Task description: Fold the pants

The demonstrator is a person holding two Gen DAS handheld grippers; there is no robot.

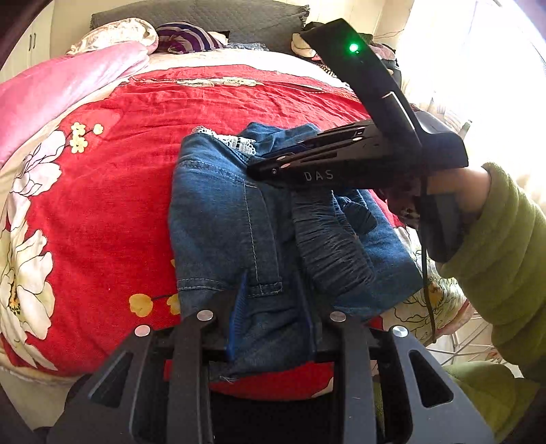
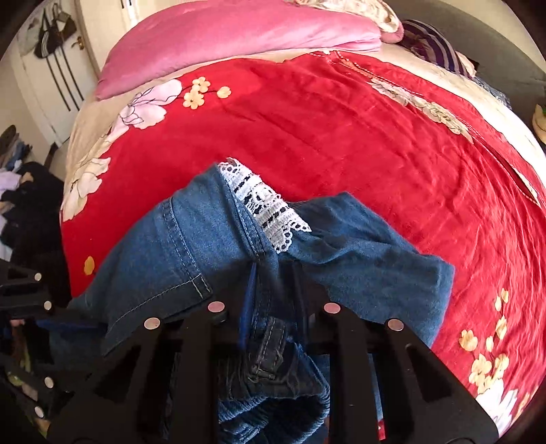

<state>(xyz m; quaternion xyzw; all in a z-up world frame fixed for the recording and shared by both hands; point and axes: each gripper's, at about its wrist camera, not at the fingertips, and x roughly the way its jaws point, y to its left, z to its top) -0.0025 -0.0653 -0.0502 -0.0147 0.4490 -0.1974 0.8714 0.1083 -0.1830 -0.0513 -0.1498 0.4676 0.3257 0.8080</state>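
Blue denim pants [image 1: 232, 222] with white lace trim [image 1: 235, 141] lie partly folded on the red floral bedspread [image 1: 109, 218]. My left gripper [image 1: 273, 307] is shut on the near edge of the pants. My right gripper [image 2: 274, 290] is shut on a bunched denim fold near the waistband and belt loop [image 2: 269, 345]. In the left wrist view the right gripper's black body [image 1: 341, 160] reaches over the far right part of the pants, held by a hand in a green sleeve [image 1: 505, 246]. The lace [image 2: 262, 201] shows beyond the right gripper.
A pink quilt [image 2: 239, 37] and a striped purple pillow [image 1: 187, 37] lie at the head of the bed. A dark headboard cushion [image 1: 204, 17] stands behind. A pile of clothes [image 2: 24, 191] and a white door [image 2: 51, 85] are off the bed's left side.
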